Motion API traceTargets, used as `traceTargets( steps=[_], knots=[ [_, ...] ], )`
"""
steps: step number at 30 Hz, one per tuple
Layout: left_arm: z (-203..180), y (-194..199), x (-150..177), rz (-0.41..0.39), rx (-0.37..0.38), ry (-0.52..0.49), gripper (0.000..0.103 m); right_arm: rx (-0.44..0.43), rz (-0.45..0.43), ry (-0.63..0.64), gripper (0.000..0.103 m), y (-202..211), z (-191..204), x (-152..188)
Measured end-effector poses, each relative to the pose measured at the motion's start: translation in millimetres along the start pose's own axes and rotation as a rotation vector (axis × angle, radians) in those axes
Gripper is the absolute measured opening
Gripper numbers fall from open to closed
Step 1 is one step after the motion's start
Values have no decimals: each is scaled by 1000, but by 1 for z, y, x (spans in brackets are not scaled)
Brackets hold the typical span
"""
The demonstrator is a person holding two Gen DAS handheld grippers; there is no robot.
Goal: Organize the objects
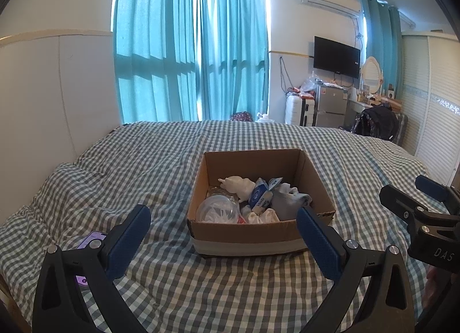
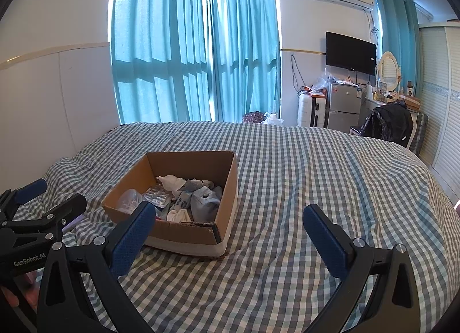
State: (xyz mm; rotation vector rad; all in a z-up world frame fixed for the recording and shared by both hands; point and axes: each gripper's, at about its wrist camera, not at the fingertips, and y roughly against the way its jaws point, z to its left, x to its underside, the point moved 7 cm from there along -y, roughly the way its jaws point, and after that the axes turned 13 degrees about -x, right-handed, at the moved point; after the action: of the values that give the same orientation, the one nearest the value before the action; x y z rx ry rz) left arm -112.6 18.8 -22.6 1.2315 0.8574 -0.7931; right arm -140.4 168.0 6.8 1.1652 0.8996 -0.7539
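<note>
An open cardboard box [image 1: 316,180] stands on the checked bed, also in the right wrist view [image 2: 230,189]. It holds a white toy [image 1: 238,185], a blue tissue pack [image 1: 258,196], a clear plastic cup [image 1: 218,209], grey and white socks [image 1: 287,200] and a pill blister [image 2: 156,197]. My left gripper [image 1: 224,215] is open and empty, just short of the box's near wall; it also shows in the right wrist view [image 2: 51,197]. My right gripper [image 2: 230,215] is open and empty, right of the box; it shows in the left wrist view [image 1: 411,189].
A purple phone [image 1: 92,239] lies on the bed behind my left finger. The checked bedspread [image 2: 316,174] spreads wide to the right. Teal curtains, a suitcase, a small fridge, a TV and a wardrobe stand beyond the bed.
</note>
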Motion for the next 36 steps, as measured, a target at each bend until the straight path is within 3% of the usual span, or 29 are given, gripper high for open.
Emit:
traceTargets(
  steps=[36],
  knots=[
    [2, 5, 0, 7, -1, -3, 103, 0, 11, 0, 103, -3, 5, 2]
  ],
)
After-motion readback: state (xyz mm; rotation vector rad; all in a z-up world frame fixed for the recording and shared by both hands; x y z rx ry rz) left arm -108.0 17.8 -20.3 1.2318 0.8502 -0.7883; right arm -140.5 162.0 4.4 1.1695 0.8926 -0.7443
